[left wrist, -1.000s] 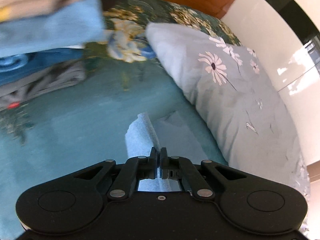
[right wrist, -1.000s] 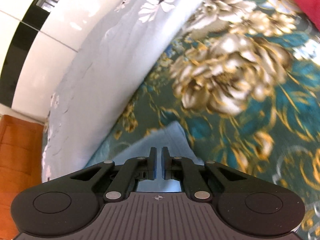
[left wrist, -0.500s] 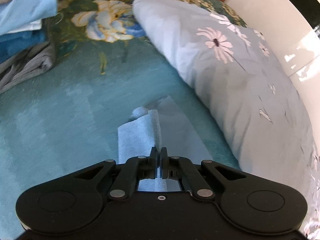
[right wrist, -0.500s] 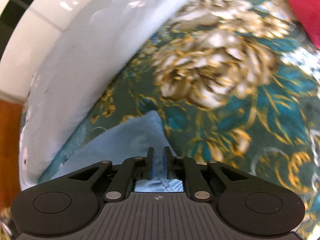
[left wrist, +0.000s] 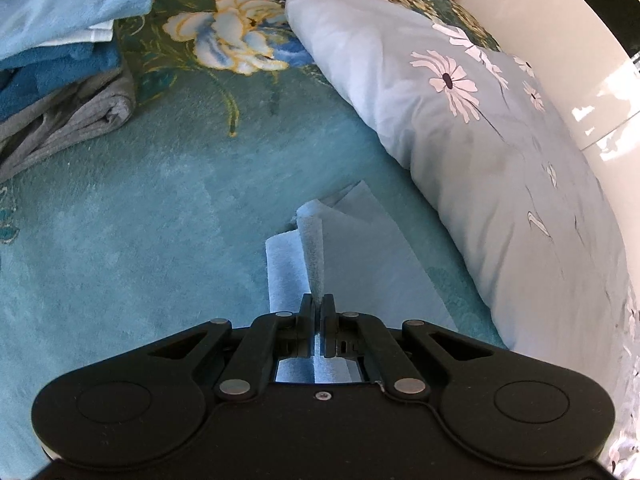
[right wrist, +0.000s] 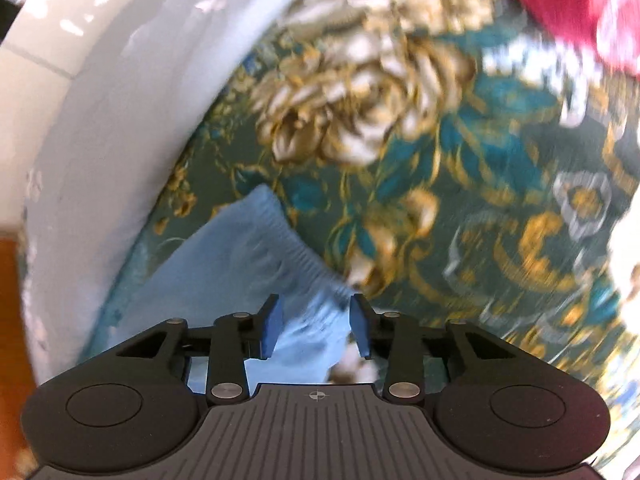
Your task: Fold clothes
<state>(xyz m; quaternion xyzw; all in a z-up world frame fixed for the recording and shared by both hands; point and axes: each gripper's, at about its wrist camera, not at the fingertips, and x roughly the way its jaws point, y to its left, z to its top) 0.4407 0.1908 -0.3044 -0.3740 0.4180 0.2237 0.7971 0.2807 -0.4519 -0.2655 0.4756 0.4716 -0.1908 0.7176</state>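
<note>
1. Two grippers work one light blue garment (left wrist: 360,264) that lies on the bed (left wrist: 120,240), just beside the pale flowered pillow (left wrist: 480,140).
2. Progress, as I judge it: a stack of folded clothes (left wrist: 60,40) sits at the far left of the bed, so some pieces look finished. This garment shows layers lying over one another in the left wrist view, which suggests a fold partly made but not yet flattened or put on the stack.
3. A red cloth (right wrist: 580,8) lies at the far edge in the right wrist view; whether it awaits folding I cannot tell.
4. The left gripper (left wrist: 318,306) has its fingers pressed together on a raised ridge of the garment, which stands up from the fingertips while the rest of the cloth rests flat on the bed ahead.
5. The right gripper (right wrist: 316,320) is opening: its blue-padded fingers (right wrist: 272,328) stand apart with the garment's ribbed, gathered edge between them, and the pads do not appear to press on it. The view is blurred, so light contact cannot be ruled out.
6. Remaining work, by my reckoning: let the pinched ridge down, smooth the fold, perhaps fold once more, and carry the piece to the stack.
</note>
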